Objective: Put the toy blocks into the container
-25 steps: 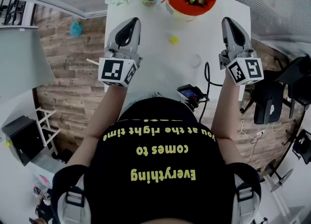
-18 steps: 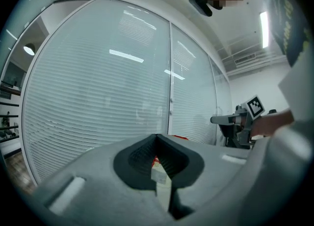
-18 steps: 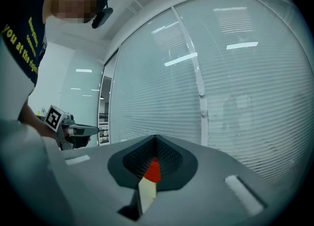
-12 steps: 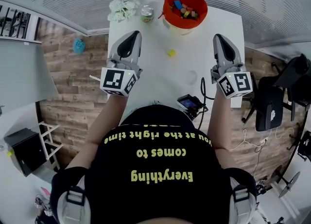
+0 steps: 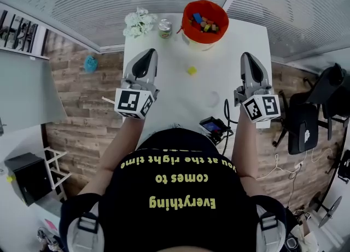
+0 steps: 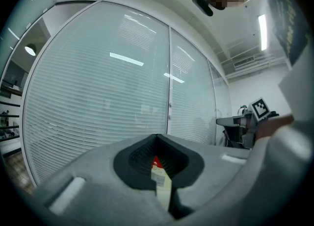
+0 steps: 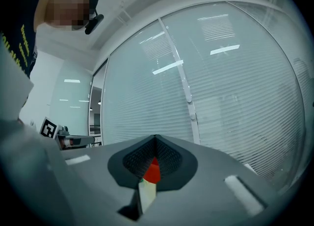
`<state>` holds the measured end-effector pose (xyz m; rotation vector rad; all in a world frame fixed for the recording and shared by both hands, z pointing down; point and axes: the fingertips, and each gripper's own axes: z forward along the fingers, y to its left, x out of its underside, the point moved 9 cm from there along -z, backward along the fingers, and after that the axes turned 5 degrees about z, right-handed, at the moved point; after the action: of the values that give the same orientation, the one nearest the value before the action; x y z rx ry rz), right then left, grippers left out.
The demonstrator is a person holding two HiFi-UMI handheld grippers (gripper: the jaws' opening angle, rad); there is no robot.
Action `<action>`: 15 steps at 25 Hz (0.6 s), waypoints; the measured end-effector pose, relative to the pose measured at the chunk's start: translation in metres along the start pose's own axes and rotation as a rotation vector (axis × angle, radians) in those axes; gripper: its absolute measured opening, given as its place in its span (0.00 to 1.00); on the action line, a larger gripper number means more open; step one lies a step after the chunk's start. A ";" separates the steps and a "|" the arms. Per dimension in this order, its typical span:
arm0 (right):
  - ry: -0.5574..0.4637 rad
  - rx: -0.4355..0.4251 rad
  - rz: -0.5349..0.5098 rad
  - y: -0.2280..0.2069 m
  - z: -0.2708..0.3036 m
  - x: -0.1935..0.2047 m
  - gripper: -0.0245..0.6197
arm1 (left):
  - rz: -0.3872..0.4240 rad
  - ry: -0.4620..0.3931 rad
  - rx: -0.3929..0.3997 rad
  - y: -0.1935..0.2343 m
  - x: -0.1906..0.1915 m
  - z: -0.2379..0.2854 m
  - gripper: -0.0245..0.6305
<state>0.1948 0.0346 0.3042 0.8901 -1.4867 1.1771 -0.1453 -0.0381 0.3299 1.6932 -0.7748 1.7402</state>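
Bright, even light from a ceiling strip (image 6: 263, 31); reflections streak the glass wall (image 6: 98, 97). Fisheye bends edges; corners darken; near foreground blurs.

A white bench (image 5: 240, 37) stands on a wood-plank floor (image 5: 76, 114), its far end near glass walls covered by pale horizontal blinds (image 5: 82, 5). A black chair (image 5: 303, 125) sits right of the bench, and a black cabinet (image 5: 24, 177) stands near left. A strip light (image 6: 262, 31) glows on the white ceiling.
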 end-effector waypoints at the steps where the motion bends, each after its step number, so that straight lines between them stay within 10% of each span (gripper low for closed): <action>1: -0.003 0.003 -0.003 0.001 -0.001 0.000 0.05 | 0.001 -0.001 -0.001 0.000 0.000 -0.001 0.04; 15: -0.027 0.027 -0.046 0.006 -0.014 -0.004 0.05 | 0.012 -0.002 -0.002 -0.006 -0.002 -0.009 0.04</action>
<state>0.1941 0.0497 0.2993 0.9572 -1.4676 1.1579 -0.1469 -0.0275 0.3273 1.6925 -0.7891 1.7452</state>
